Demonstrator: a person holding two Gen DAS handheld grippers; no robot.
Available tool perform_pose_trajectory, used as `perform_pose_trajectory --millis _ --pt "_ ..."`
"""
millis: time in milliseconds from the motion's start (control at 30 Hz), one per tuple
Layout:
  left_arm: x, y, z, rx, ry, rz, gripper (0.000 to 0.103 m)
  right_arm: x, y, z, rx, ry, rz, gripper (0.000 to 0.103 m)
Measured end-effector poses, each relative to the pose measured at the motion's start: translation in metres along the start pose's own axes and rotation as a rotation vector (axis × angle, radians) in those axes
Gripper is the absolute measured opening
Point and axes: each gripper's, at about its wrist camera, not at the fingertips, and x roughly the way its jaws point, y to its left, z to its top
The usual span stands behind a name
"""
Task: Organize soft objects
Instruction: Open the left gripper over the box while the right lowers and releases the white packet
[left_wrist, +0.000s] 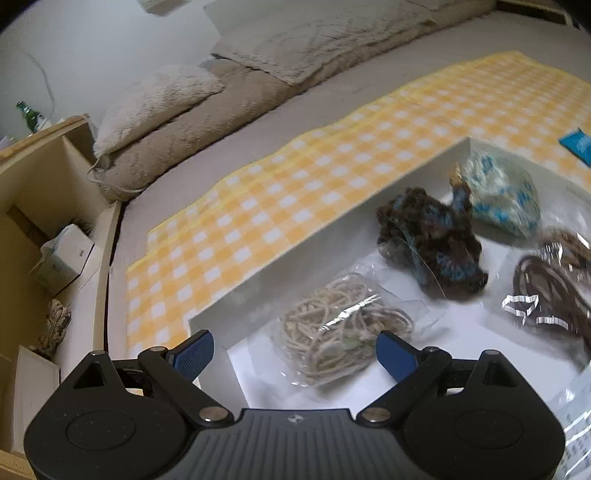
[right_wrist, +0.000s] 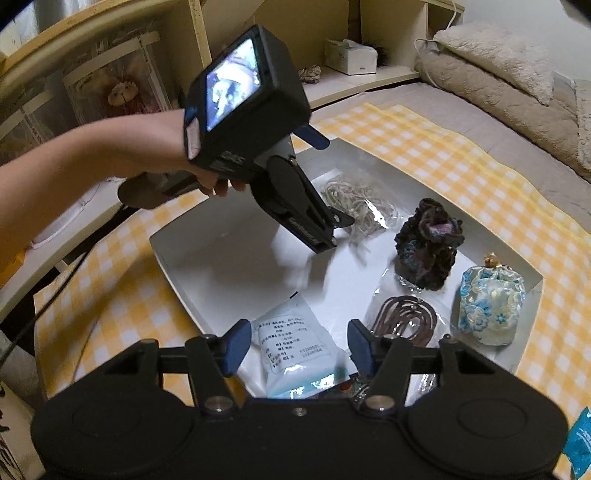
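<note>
White packet (right_wrist: 295, 350) cut off by right fingers (right_wrist: 360, 350), printed text illegible

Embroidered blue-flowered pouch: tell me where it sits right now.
The embroidered pouch stands in the white tray's far right corner in the right wrist view, beside the dark crocheted bundle and the bagged brown cord.

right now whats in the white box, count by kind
Bagged cords: 2, a pale one and a brown one
Dark yarn bundle: 1
Flowered pouch: 1
White printed packet: 1
Total: 5 in the white box; something dark under the right gripper is too hidden to count.
</note>
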Motion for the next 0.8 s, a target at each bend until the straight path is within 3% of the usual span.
perform_pose_trajectory --millis 267,333,367,500,633,800 --pt "-0.016 0.003 0.002 -0.067 -0.019 -0.034 0.095 -0.005 -0.008 -0.001 0.045 0.007 0.001 0.055" --pt "-0.020 0.002 -0.001 -0.069 -0.017 -0.037 0.095 -0.005 -0.010 -0.001 0.063 0.029 -0.003 0.047" --pt "-0.023 0.002 -0.003 -0.069 -0.017 -0.038 0.095 -0.005 -0.011 -0.001 0.076 0.048 0.003 0.038" --pt "-0.030 0.001 -0.007 -0.072 -0.017 -0.040 0.095 0.004 -0.020 -0.008 0.159 0.146 0.067 0.016" --pt "-0.035 0.001 -0.009 -0.074 -0.022 -0.045 0.095 0.023 -0.014 -0.016 0.154 0.184 0.050 0.014" --pt "-0.038 0.002 -0.010 -0.098 -0.024 -0.056 0.095 0.037 -0.012 -0.013 0.144 0.147 0.025 0.014"
